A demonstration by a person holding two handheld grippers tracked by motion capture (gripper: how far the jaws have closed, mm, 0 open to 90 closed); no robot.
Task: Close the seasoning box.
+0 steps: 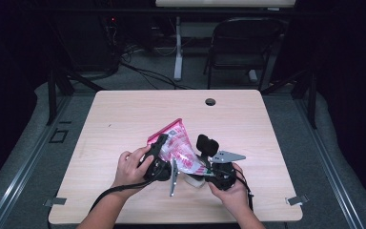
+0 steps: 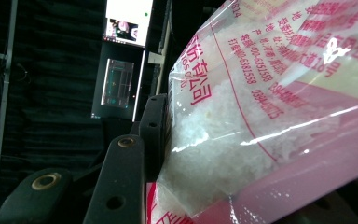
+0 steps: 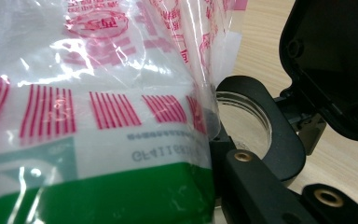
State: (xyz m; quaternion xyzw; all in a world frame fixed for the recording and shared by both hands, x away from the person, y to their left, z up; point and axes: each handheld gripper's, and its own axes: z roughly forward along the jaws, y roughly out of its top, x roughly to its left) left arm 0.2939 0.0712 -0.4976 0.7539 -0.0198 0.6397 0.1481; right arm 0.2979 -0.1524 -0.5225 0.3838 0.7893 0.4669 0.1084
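Both hand-held grippers meet over the near middle of the tabletop [image 1: 124, 119]. Left hand-held gripper [image 1: 159, 152] is clamped on the pink-printed plastic bag [image 1: 178, 145] of white grains, tilted above the wood. Right hand-held gripper [image 1: 209, 167] is closed on the bag's lower end. Bare wood lies open on all sides toward every edge.

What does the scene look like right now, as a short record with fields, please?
Held item: clear bag with pink print, white grains inside
Left claw: clamped on the bag
Right claw: shut on a clear jar
Bag position: tilted above the jar
Surface: light wooden table
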